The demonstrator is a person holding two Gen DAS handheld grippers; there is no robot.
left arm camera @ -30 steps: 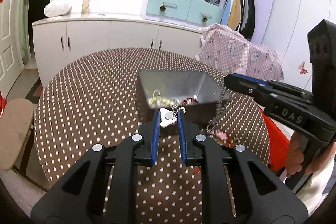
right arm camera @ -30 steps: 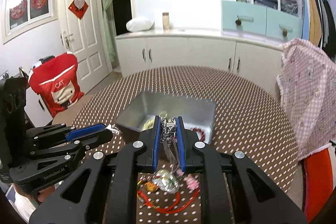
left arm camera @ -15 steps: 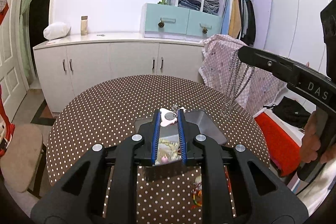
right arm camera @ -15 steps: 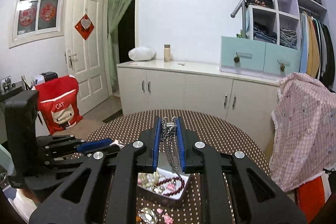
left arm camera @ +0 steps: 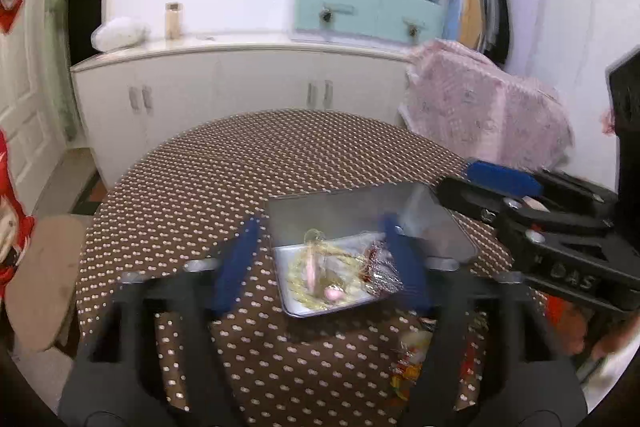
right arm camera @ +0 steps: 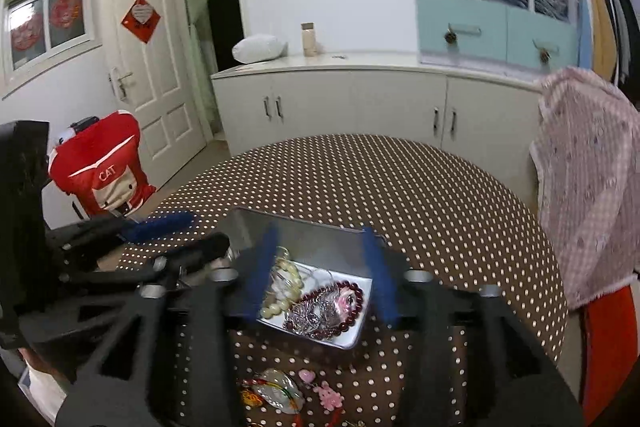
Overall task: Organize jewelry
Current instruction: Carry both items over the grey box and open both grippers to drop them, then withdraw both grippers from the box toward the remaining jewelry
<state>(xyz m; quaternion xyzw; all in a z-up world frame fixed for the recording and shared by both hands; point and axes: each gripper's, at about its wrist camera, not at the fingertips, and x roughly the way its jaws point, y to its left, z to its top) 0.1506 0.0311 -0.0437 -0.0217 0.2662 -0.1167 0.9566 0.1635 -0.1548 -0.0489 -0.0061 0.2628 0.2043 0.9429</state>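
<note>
Jewelry lies mostly inside the metal tin (right arm camera: 308, 239) on the dotted table (right arm camera: 420, 195): a cream bead string (right arm camera: 282, 291), a dark red bead bracelet (right arm camera: 344, 307) and a silver chain (right arm camera: 312, 315) are heaped on its floor. Both grippers hang over the tin. The left gripper (left arm camera: 320, 263) has just been opening its jaws and they stand spread, with nothing pinched between them; the right gripper (right arm camera: 320, 267) has also just been opening and is spread and empty.

To do this step well, I judge each hand should rise straight up from the tin, so that no chain catches on a jaw.

More pieces wait on the table near the front edge: a glassy pendant with red cord (right arm camera: 276, 393) and small pink charms (right arm camera: 326, 393). The two grippers are close together, so they may bump when one reaches for these.
</note>
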